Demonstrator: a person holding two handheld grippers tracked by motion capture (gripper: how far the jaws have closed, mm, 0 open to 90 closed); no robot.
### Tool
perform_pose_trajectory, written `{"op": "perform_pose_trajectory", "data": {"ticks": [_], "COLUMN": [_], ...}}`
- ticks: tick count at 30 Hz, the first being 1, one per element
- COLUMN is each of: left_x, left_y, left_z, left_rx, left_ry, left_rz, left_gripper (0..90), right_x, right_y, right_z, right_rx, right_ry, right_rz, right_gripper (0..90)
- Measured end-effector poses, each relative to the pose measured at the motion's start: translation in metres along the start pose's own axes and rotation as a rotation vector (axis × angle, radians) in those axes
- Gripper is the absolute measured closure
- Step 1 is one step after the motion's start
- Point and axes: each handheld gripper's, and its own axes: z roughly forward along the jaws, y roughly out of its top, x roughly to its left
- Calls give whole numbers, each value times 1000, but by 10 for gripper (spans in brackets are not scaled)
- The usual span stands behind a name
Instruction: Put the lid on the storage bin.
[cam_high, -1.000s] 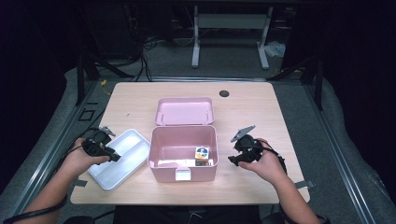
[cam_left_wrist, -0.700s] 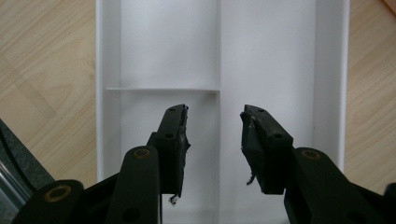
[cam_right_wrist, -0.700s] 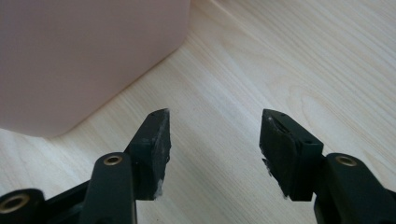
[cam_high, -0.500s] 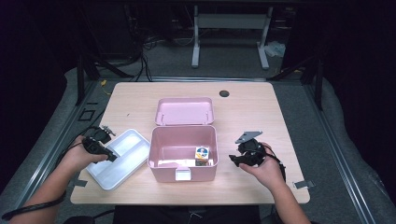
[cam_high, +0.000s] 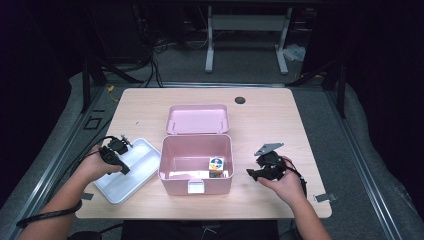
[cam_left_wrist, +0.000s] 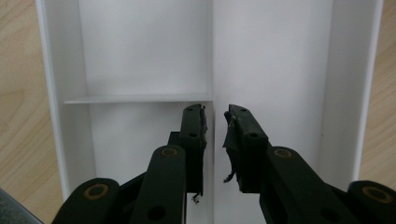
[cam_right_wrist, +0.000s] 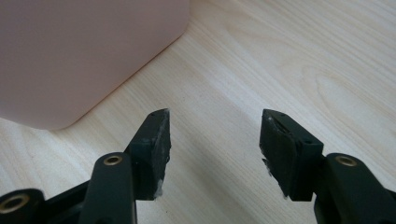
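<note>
Pink box (cam_high: 196, 172) sits mid-desk near the front edge, lid (cam_high: 198, 119) flipped open and lying behind it. Inside: a small multicoloured cube (cam_high: 216, 164) at the right side and something pale and flat on the floor, too small to tell. White divided tray (cam_high: 125, 170) lies just left of the box, angled — its compartments are bare. Left claw (cam_left_wrist: 216, 135) hovers over the tray's centre divider, jaws nearly closed with a narrow gap, holding nothing. Right claw (cam_right_wrist: 214, 140) sits low over bare desk (cam_high: 260, 125) just right of the box's rounded corner, jaws spread wide, holding nothing. Back half and right side of the desk are open room — a dark round hole (cam_high: 240, 100) near the far edge.
</note>
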Motion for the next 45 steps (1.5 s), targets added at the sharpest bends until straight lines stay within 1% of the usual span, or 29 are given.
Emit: {"op": "perform_pose_trajectory", "data": {"ticks": [1, 2, 3, 4, 5, 6, 7, 8, 9, 12, 14, 17, 19, 20, 23, 26, 28, 29, 30, 31, 33, 34, 35, 36, 38, 40, 41, 42, 45], "left_x": [0, 0, 0, 1, 2, 3, 3, 4, 5, 8, 10, 11, 13, 12, 13, 14, 14, 14, 14, 12, 10, 10, 8, 6, 3, 1, 0, -1, -3], "left_y": [1, 1, 3, 4, 4, 5, 5, 5, 5, 5, 6, 7, 8, 9, 12, 13, 13, 13, 13, 13, 12, 12, 12, 11, 10, 9, 8, 7, 4], "left_z": [1, 1, 3, 6, 8, 9, 10, 12, 13, 15, 15, 16, 16, 16, 16, 14, 13, 11, 11, 8, 5, 5, 4, 2, -1, -5, -7, -9, -12], "left_rx": [14, 14, 25, 38, 40, 46, 50, 51, 53, 62, 63, 75, 90, 92, 111, 119, 120, 109, 109, 103, 94, 94, 102, 100, 94, 81, 69, 69, 63], "left_ry": [4, 4, 4, -7, -23, -36, -33, -40, -46, -58, -72, -83, -88, -93, -93, -96, -96, -83, -83, -65, -51, -51, -39, -8, 35, 60, 66, 74, 103], "left_rz": [1, 1, -4, -6, -18, -19, -25, -40, -47, -52, -66, -64, -55, -60, -49, -45, -42, -42, -42, -42, -39, -39, -37, -48, -49, -53, -53, -50, -47], "left_gripper": [773, 781, 788, 796, 804, 816, 823, 833, 841, 857, 858, 858, 859, 861, 865, 869, 874, 878, 882, 886, 886, 886, 886, 887, 888, 888, 889, 889, 889], "right_x": [0, 0, 1, 1, 1, 1, 1, 0, 1, 0, 1, 1, 1, 1, 1, 0, -1, -1, -1, -1, -1, -1, -1, -1, 0, 0, 0, 0, 0], "right_y": [0, 0, -1, -1, -1, -1, -1, -1, -2, -2, -3, -3, -3, -4, -4, -4, -5, -5, -5, -5, -5, -5, -5, -5, -5, -5, -5, -5, -5], "right_z": [1, 1, 1, 1, 2, 2, 2, 2, 3, 4, 5, 6, 6, 7, 7, 6, 5, 5, 5, 5, 6, 6, 6, 6, 7, 7, 6, 7, 7], "right_rx": [-1, -1, 3, 5, 5, 7, 6, 24, 13, 11, 20, 22, 23, 26, 26, 19, 23, 21, 21, 22, 19, 19, 19, 23, 25, 29, 45, 28, 26], "right_ry": [5, 5, 4, 1, 2, 4, 11, 15, 5, 18, 16, 21, 22, 23, 25, 29, 21, 19, 20, 21, 31, 31, 33, 30, 31, 34, 31, 33, 32], "right_rz": [-4, -4, -4, -7, -7, -4, -4, -7, 0, 1, -1, 0, -1, -1, -3, 3, 4, 3, 5, 6, 8, 8, 6, 6, 1, -1, -3, -1, 3], "right_gripper": [431, 431, 432, 432, 433, 433, 434, 434, 434, 434, 434, 433, 434, 434, 433, 434, 434, 434, 435, 434, 434, 434, 434, 434, 434, 434, 434, 435, 434]}}
